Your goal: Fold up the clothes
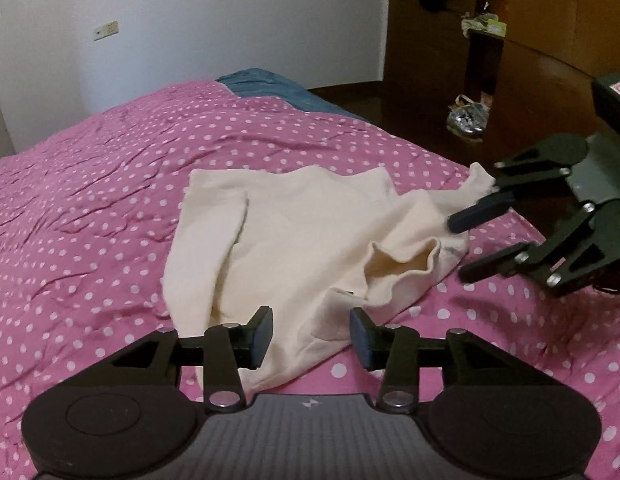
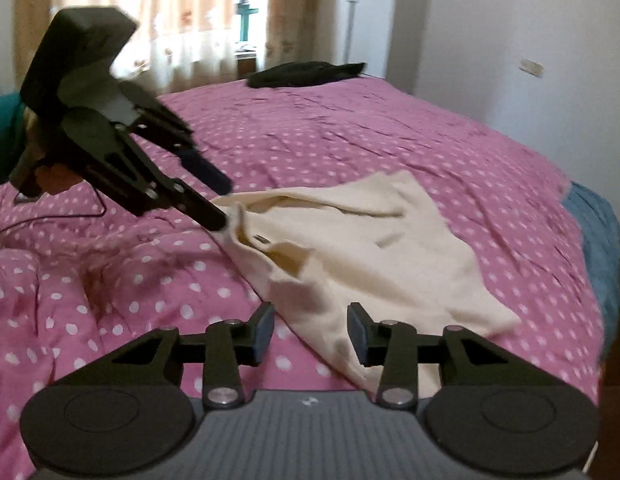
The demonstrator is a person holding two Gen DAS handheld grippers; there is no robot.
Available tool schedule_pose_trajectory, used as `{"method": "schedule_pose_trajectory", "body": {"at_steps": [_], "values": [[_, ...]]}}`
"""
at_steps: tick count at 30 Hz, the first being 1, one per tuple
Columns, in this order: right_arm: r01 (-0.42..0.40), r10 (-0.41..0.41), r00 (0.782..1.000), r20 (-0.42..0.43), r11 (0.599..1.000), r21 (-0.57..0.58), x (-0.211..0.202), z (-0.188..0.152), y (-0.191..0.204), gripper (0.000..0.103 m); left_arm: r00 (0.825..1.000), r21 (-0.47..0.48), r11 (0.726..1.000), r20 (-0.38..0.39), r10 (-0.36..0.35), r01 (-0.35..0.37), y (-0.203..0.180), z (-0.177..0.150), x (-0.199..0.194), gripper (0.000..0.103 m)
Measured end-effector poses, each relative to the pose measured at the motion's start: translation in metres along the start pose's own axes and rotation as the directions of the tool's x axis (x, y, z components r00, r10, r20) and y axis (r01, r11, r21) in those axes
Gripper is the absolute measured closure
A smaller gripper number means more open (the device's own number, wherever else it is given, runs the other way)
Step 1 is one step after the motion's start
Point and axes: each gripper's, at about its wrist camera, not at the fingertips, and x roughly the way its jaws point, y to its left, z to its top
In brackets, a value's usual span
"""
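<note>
Left hand-held gripper (image 1: pixel 311 334): jaws apart, cream fabric between the pads but not pinched. Right hand-held gripper (image 2: pixel 310 330): same, jaws apart over the near hem. Cream sweater (image 1: pixel 294 236) lies half-folded on the bed, one sleeve laid across its left side, collar rumpled at its right end. Likely light, soft, limp knit; will sag and drag, not slippery. Best pinch points: hem corners or shoulder seams. Pink polka-dot bedspread (image 1: pixel 90 184) is wrinkled, cushiony. Farther: blue blanket (image 1: pixel 266 88), dark garment (image 2: pixel 306 74), curtained window (image 2: pixel 198 12), white wall.
</note>
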Motion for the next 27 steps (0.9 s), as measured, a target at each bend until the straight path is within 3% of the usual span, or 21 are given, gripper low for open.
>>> {"method": "schedule_pose_trajectory", "body": {"at_steps": [4,5,6,7,9,16,23,27], "values": [[-0.020,0.019,1.000,-0.013,1.000,-0.009,0.018,0.003,0.005,0.065,0.999,0.027,0.999,-0.005,-0.046,0.046,-0.003,-0.004,0.008,0.062],[-0.012,0.012,1.000,-0.022,1.000,-0.013,0.019,0.003,0.005,0.067,0.999,0.035,0.998,-0.008,-0.053,0.054,-0.004,-0.005,0.009,0.074],[-0.005,0.005,1.000,-0.031,1.000,-0.018,0.021,0.003,0.006,0.081,0.998,0.042,0.998,-0.006,-0.056,0.056,-0.005,-0.005,0.008,0.086],[-0.002,0.001,0.999,-0.034,1.000,-0.017,0.021,0.004,0.006,0.096,0.998,0.041,0.997,-0.001,-0.060,0.060,-0.004,-0.005,0.006,0.090],[-0.003,0.003,1.000,-0.023,1.000,-0.012,0.014,0.004,0.006,0.097,0.997,0.036,0.997,0.017,-0.075,0.074,-0.003,-0.004,-0.001,0.094],[-0.021,0.026,0.998,0.057,0.997,-0.079,-0.043,0.010,0.020,0.098,0.985,0.084,0.987,0.091,-0.144,0.137,-0.007,-0.008,-0.043,0.095],[-0.128,0.122,0.990,-0.065,0.988,-0.086,-0.036,-0.011,0.034,0.097,0.979,0.154,0.967,-0.028,-0.202,0.204,-0.023,-0.030,-0.035,0.093],[-0.159,0.158,0.987,-0.033,0.987,-0.023,-0.046,-0.008,0.020,0.094,0.976,0.138,0.966,-0.033,-0.214,0.217,-0.014,-0.025,-0.039,0.091]]}}
